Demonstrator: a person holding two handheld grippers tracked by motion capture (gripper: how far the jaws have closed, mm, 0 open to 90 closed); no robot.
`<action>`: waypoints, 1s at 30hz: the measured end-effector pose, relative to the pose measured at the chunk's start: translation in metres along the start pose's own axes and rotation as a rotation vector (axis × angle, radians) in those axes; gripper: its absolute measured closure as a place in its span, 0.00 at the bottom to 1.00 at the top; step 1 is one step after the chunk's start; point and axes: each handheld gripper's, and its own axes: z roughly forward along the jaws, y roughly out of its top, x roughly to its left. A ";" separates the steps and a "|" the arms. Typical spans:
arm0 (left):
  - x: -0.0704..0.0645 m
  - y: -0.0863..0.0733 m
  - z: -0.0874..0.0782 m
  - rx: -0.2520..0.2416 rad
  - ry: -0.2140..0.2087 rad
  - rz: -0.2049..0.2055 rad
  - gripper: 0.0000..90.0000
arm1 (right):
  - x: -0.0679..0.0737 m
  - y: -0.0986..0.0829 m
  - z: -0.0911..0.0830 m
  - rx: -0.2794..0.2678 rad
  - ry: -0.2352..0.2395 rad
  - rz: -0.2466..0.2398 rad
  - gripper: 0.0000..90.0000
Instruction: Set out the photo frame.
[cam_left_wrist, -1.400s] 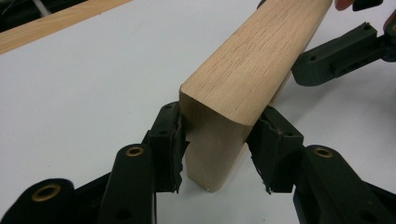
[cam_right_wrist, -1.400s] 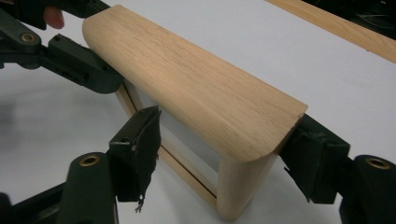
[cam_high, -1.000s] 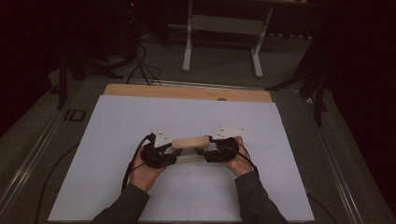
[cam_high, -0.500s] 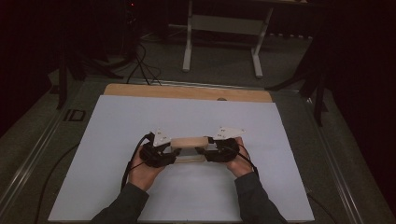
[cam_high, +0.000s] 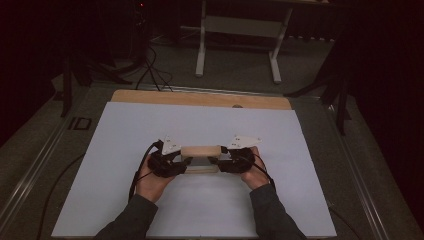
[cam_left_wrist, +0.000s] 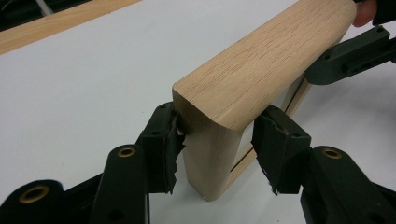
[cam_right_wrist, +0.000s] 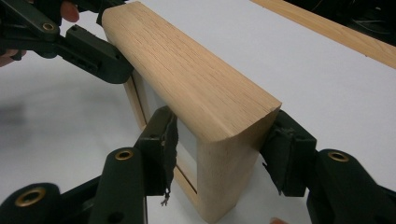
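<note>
A light wooden frame (cam_high: 201, 151) with a thick rounded top bar stands upright on the white tabletop (cam_high: 200, 125), near the middle. My left gripper (cam_high: 175, 162) clamps its left end and my right gripper (cam_high: 224, 161) clamps its right end. In the left gripper view the two black pads press the frame's end post (cam_left_wrist: 210, 154), and the gripper (cam_left_wrist: 215, 144) is shut on it. The right gripper view has its gripper (cam_right_wrist: 224, 149) closed around the opposite end of the frame (cam_right_wrist: 187, 79). Each gripper view also has the other gripper at the frame's far end.
A wooden strip (cam_high: 200, 99) runs along the table's far edge. Beyond it stand white table legs (cam_high: 201, 45) and black cables (cam_high: 150, 70) on the dark floor. Metal rails (cam_high: 40, 160) border the table's sides.
</note>
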 end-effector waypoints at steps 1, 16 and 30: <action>0.001 0.001 0.000 -0.001 0.001 -0.001 0.57 | 0.000 0.000 0.001 -0.004 -0.002 0.000 0.54; 0.011 0.006 0.001 -0.005 0.005 -0.016 0.56 | -0.002 0.008 0.006 -0.016 -0.021 0.015 0.53; 0.022 0.005 0.005 0.007 -0.001 -0.058 0.55 | -0.003 0.012 0.018 -0.020 -0.034 0.047 0.51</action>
